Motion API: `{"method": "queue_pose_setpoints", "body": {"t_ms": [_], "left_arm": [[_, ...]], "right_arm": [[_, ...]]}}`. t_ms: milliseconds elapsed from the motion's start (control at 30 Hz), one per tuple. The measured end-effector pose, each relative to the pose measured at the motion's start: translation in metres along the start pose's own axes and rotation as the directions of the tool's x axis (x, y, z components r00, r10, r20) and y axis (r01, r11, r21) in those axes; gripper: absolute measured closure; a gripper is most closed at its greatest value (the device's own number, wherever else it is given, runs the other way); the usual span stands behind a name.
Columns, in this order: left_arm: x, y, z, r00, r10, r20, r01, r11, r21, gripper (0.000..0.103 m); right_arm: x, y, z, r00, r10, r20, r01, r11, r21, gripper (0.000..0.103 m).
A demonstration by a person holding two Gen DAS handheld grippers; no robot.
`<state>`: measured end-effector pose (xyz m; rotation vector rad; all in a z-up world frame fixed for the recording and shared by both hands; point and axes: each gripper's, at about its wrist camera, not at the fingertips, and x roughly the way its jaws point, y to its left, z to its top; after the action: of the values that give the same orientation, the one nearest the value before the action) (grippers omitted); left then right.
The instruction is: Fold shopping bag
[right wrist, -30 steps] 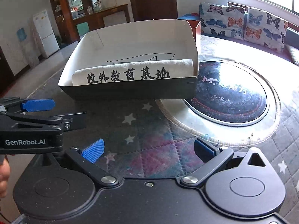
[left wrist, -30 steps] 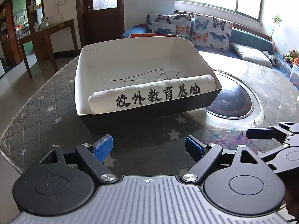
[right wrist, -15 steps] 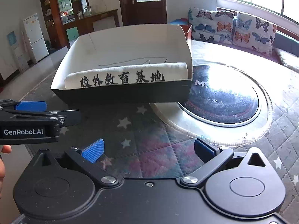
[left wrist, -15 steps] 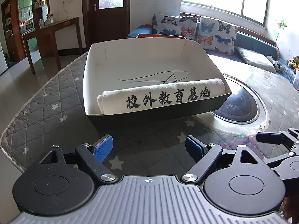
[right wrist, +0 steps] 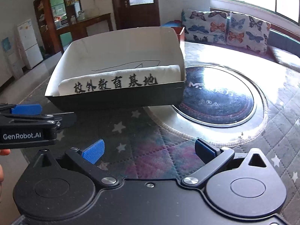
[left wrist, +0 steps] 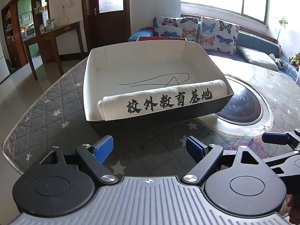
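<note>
In the middle of both wrist views, the shopping bag (left wrist: 161,101), folded into a long cream roll printed with black characters, lies inside the box (left wrist: 131,63), against its near wall, and the box stands on the quilted, star-patterned table (left wrist: 46,116) beside a round dark inset (right wrist: 215,97). At the bottom of the left view the left gripper (left wrist: 150,147) hangs above the table with its blue pads (left wrist: 103,148) spread wide and nothing between them. The right gripper (right wrist: 148,149), at the bottom of its own view, is likewise spread and empty, short of the box.
</note>
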<state>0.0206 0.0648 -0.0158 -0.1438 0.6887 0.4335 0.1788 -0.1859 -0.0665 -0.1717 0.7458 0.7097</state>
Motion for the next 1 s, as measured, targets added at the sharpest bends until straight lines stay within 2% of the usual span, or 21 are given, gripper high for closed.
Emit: {"method": "queue_pose_setpoints", "body": {"t_ms": [1000], "left_arm": [[0.012, -0.012, -0.004, 1.0, -0.014, -0.018, 0.014, 1.0, 0.002, 0.017]], "right_arm": [[-0.001, -0.005, -0.01, 1.0, -0.008, -0.02, 0.008, 1.0, 0.009, 0.0]]}}
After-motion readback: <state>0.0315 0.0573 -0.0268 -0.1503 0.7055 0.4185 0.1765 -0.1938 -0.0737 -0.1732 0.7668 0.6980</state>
